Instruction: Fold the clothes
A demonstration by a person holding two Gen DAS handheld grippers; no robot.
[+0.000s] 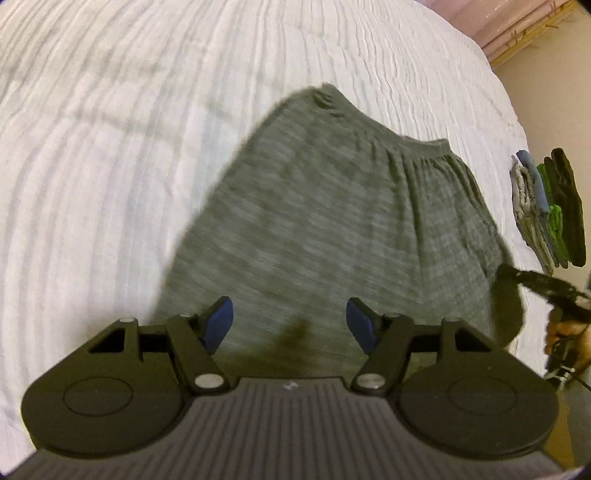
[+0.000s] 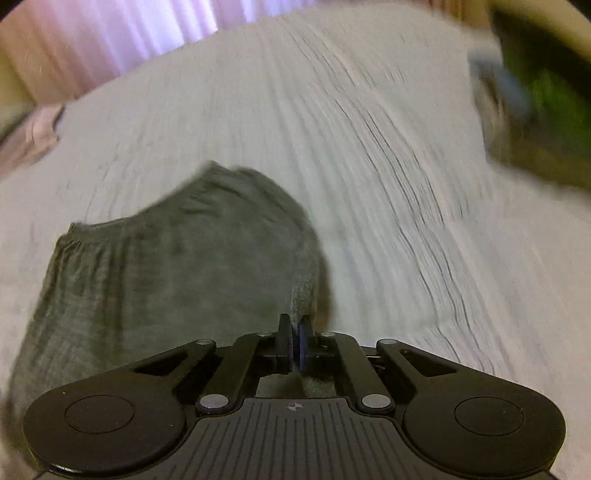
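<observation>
**Two tools over one grey garment on the bed**

One grey striped garment (image 1: pixel 332 221) lies spread on the white ribbed bedspread (image 1: pixel 92 166), its gathered waistband at the far edge. In the left wrist view the bedspread fills the left side, bare and creased in long ridges. At the middle the left tool (image 1: pixel 290 321) hangs over the near part of the garment with its jaws spread wide; the blue pads (image 1: pixel 218 321) stand well apart and nothing sits between them, only the grey cloth below. Further right, at the garment's right edge, the right tool (image 1: pixel 532 280) shows as a dark blurred shape at that corner, with a hand (image 1: pixel 565 339) just beneath it. Beyond it, near the bed's right edge, a stack of folded clothes (image 1: pixel 546 210) in grey, blue, green and black rests on the bedspread, well apart from the garment. A pink curtain (image 1: pixel 517 22) shows at the far right corner.

In the right wrist view the garment (image 2: pixel 166 277) lies at the left, waistband away from the camera. At the middle the right tool (image 2: pixel 295 345) is clamped narrow on a pinch of the garment's right edge, which rises in a fold to the pads. Right of it runs bare bedspread (image 2: pixel 406 184), and the folded stack (image 2: pixel 535 99) is a blur at the far right.
</observation>
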